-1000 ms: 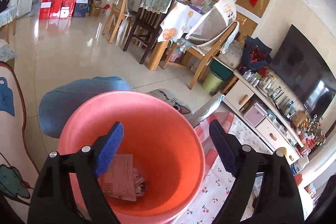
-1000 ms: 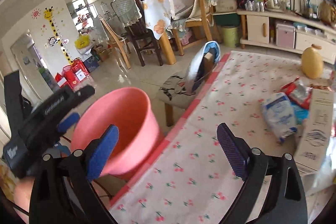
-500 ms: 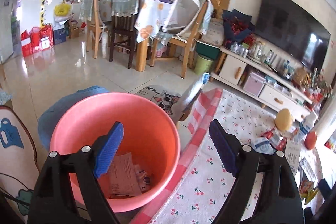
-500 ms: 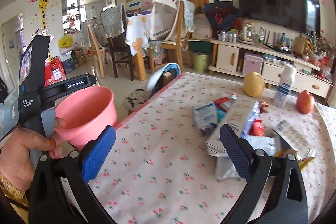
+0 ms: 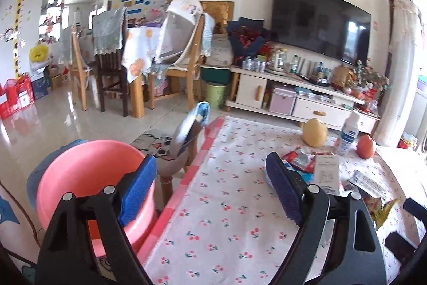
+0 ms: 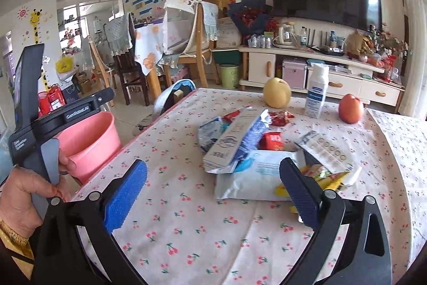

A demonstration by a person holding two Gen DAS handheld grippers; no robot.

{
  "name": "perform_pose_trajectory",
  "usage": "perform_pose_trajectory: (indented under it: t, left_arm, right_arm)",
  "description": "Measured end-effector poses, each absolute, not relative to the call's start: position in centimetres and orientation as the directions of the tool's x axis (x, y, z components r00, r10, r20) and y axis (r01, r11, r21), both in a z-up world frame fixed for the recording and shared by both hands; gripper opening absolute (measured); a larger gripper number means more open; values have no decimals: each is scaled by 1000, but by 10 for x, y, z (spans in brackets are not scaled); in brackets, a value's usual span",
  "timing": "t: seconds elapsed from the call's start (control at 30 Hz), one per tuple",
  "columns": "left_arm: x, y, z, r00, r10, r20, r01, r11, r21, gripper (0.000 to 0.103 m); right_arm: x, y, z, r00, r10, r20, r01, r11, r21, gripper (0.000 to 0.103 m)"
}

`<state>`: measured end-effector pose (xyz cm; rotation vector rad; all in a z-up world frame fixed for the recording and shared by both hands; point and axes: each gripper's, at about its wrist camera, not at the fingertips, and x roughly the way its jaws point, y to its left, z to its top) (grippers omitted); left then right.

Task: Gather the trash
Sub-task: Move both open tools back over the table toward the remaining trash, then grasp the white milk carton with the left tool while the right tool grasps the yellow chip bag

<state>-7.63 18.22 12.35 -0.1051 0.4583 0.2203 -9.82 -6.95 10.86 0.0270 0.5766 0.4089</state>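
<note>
Table [image 6: 186, 231]: covered with a cherry-print cloth, filling the lower half of both views; a second ago mostly out of the left view, now wide in front of both cameras.
Pink bucket [image 5: 88, 178]: on the floor just beside the left edge of the table, below the tabletop; a second ago filling the left view with papers visible inside, now pushed to the lower left corner, inside hidden.
Trash pile [image 6: 256, 159]: on the table, toward its far right part; a long white carton lying across a white pouch, blue and red wrappers, a blister sheet and a yellow wrapper, all touching or overlapping.
Not trash, probably: a yellow pear [image 6: 277, 93], a white bottle [image 6: 316, 92] and a red-orange fruit [image 6: 351, 108], standing behind the pile, near the far edge of the table.
Left gripper [image 5: 210, 191]: wide open, nothing between the blue pads; swung away from the bucket and now aimed over the table, the pile off to its right.
Right gripper [image 6: 212, 194]: wide open, empty; now aimed at the near side of the pile, the right finger in front of the white pouch, not touching as far as visible.
Meaning for the task: last drop into the bucket seems finished; turned back to the table for the next piece, much trash left to collect.
Next, as a guess: closing in on the pouch or the carton, nearest to the right gripper.
</note>
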Motion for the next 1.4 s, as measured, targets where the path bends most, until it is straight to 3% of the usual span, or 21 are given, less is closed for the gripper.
perform_pose_trajectory:
  t: [0.37, 0.83, 1.1, 1.17, 1.2, 1.27, 1.4]
  left_arm:
    - [-86, 117, 114, 874, 63, -482, -81, 997, -16, 85]
    - [-41, 40, 86, 778, -148, -610, 188, 982, 1, 84]
    - [11, 41, 67, 704, -215, -677, 211, 973, -89, 84]
    - [22, 42, 64, 689, -237, -685, 214, 969, -121, 84]
    - [28, 42, 62, 682, -243, -690, 211, 968, -133, 84]
    - [37, 40, 58, 670, -255, -697, 213, 966, -148, 83]
    - [51, 36, 50, 648, -265, -714, 225, 962, -152, 82]
  right_arm:
    - [-86, -143, 113, 785, 330, -524, -272, 944, 187, 98]
    - [-66, -217, 102, 737, 301, -605, -124, 940, 317, 98]
    - [-51, -211, 75, 626, 363, -691, -128, 921, 368, 98]
    - [-48, -204, 69, 602, 374, -705, -134, 918, 373, 95]
    - [-46, -200, 66, 596, 379, -708, -139, 917, 374, 83]
    - [-43, -196, 62, 584, 384, -715, -141, 916, 376, 72]
    - [-35, -193, 51, 563, 392, -728, -134, 912, 388, 72]
